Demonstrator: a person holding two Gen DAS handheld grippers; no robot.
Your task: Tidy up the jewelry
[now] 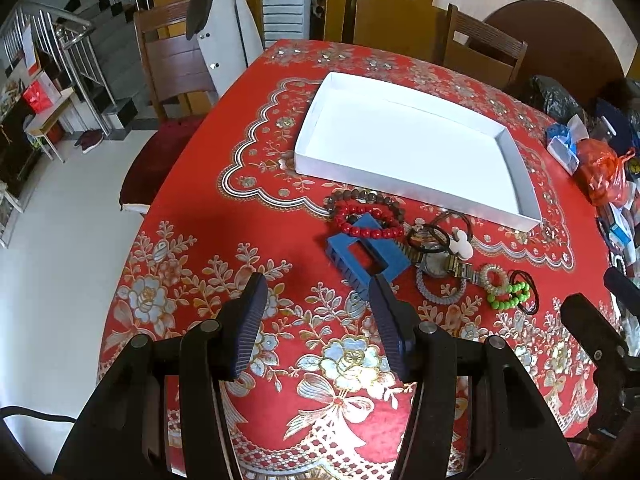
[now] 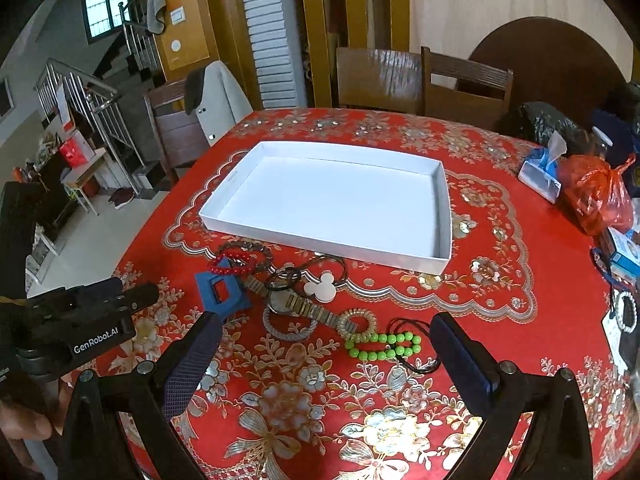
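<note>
A shallow white tray [image 1: 312, 160] [image 2: 320, 244] lies on the red flowered tablecloth with nothing in it. In front of it lies a pile of jewelry: a red bead bracelet [image 1: 368, 232] [image 2: 228, 266], a blue hair claw [image 1: 360, 256] [image 2: 222, 294], a metal watch [image 1: 436, 262] [image 2: 296, 304], a white mouse-shaped piece [image 1: 462, 244] [image 2: 322, 288], a green bead bracelet [image 1: 508, 296] [image 2: 380, 346] and black hair ties [image 2: 416, 356]. My left gripper [image 1: 320, 296] is open, above the cloth just short of the blue claw. My right gripper [image 2: 324, 336] is open, above the green beads and watch.
The left gripper's body [image 2: 80, 320] shows at the left in the right wrist view. A tissue pack [image 2: 540, 172], an orange plastic bag [image 2: 596, 196] and other clutter sit at the table's right edge. Wooden chairs [image 2: 464, 84] stand behind the table; one [image 1: 176, 64] at the left holds a coat.
</note>
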